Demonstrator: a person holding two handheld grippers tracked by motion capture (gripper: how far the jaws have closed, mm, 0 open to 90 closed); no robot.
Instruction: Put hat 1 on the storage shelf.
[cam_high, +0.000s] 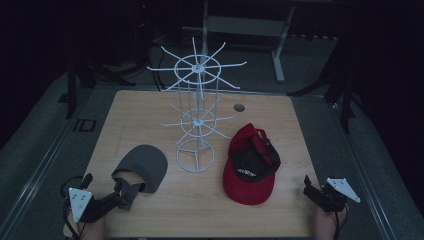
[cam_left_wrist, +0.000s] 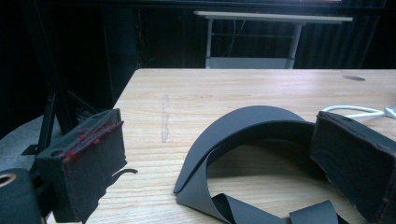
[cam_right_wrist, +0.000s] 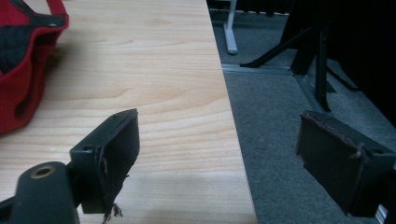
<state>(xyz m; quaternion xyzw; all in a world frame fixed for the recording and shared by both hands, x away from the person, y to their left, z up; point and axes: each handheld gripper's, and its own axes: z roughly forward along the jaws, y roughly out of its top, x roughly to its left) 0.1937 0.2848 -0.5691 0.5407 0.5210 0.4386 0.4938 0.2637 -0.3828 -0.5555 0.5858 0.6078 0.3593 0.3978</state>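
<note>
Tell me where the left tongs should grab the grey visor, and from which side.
Grip the curved brim's near edge of the grey visor, probably from the person's side, where the left tongs sit open. The left gripper view shows the brim arching up off the table, leaving room for one jaw beneath. The floppy strap ends would likely slip.

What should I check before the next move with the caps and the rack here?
1. Left gripper open: ok, its fingers stand apart either side of the grey visor.
2. Right gripper open and empty: ok.
3. Right gripper near the red cap: not ok, it sits at the table edge.
4. White wire rack upright: ok.
5. Rack hooks free: ok.
</note>
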